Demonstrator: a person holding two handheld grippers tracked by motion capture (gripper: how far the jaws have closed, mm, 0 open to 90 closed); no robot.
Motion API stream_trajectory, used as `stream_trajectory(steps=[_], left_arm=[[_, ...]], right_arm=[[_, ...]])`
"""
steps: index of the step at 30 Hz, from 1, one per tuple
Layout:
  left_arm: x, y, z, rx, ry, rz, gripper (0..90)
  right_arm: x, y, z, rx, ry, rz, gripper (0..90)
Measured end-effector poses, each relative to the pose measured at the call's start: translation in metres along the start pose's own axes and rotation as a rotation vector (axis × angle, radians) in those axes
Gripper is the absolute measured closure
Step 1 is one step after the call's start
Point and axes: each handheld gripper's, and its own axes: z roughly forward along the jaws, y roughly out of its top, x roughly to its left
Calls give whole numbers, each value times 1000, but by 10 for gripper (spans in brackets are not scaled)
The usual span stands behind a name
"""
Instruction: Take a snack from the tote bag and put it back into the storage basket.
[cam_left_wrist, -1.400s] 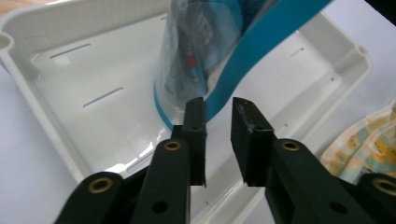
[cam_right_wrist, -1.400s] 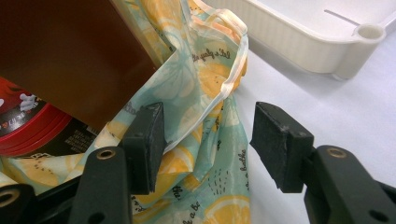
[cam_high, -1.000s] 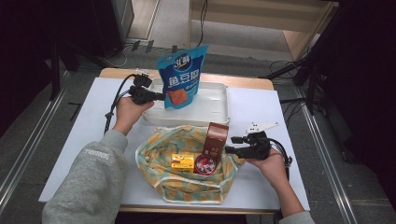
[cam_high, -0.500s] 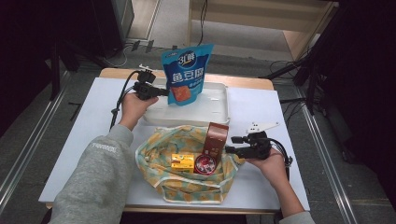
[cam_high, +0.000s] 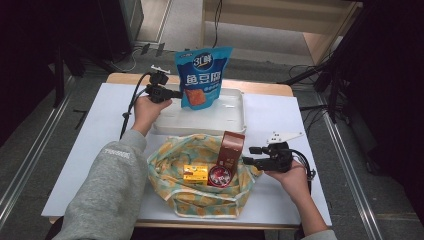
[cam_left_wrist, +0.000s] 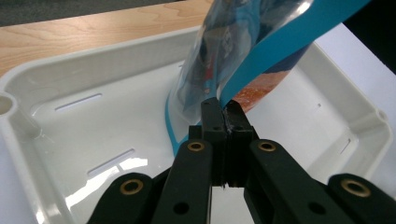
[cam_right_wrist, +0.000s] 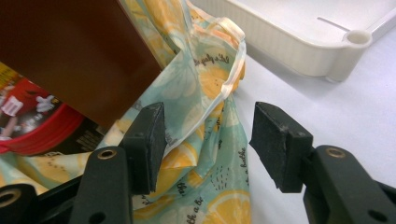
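Note:
A blue snack pouch (cam_high: 202, 75) stands upright over the white tray (cam_high: 165, 122) at the back of the table. My left gripper (cam_high: 177, 93) is shut on the pouch's left edge. In the left gripper view the closed jaws (cam_left_wrist: 223, 109) pinch the pouch's blue seam (cam_left_wrist: 243, 56) above the tray's floor (cam_left_wrist: 93, 121). My right gripper (cam_high: 247, 155) is open beside the right rim of a lemon-print cloth bag (cam_high: 200, 200). In the right gripper view, between the spread jaws (cam_right_wrist: 208, 126), the bag's fabric (cam_right_wrist: 210, 154) lies untouched.
Inside the cloth bag are a tall brown box (cam_high: 231, 147), a red round tin (cam_high: 219, 176) and a small yellow box (cam_high: 195, 173). The brown box (cam_right_wrist: 79, 51) stands close to my right gripper's left jaw. White tabletop (cam_high: 100, 130) lies on both sides.
My left gripper has carried the pouch a little to the right over the tray. The right gripper and the cloth bag have not moved.

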Motion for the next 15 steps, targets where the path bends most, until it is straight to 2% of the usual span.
stream_trajectory(steps=[4,7,11,15], left_arm=[[2,5,1,16,9,4,899],[5,7,2,8,23,0,893],[8,6,2,2,10,-17,882],[7,6,0,9,-1,-5,861]], right_arm=[[1,-2,-3,-5,-3,7,459],[2,-4,-5,-11,-7,5,460],[4,-7,-10,-25,-10,12,460],[5,-8,-12,-22,-12,13,461]])
